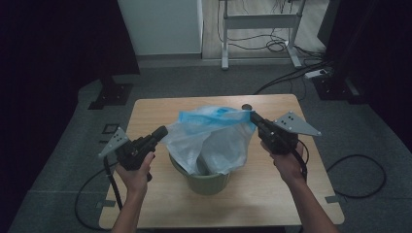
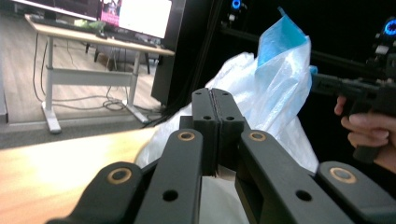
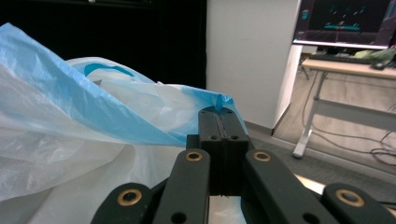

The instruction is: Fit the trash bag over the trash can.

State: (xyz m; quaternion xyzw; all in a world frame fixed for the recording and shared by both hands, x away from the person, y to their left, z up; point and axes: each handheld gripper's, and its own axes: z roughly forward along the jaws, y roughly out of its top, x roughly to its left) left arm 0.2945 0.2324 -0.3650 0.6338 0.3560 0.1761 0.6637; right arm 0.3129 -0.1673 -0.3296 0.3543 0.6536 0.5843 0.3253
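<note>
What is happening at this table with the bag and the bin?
A person holds a gripper in each hand and is fitting a translucent plastic bag with a blue rim into a small green bin on a wooden table. The left gripper is shut on the bag's left edge, and the right gripper is shut on the blue rim at the right. The bag is stretched open between them above the bin, with its lower part hanging inside.

From my high view the room is dim, its side edges falling into near black, and the light wooden desk [image 1: 272,194] looks muted. In the left gripper view that desk glares pale, and a bright monitor screen [image 2: 140,14] blows out white. The close black jaws sit soft, slightly out of focus, in both gripper views.
</note>
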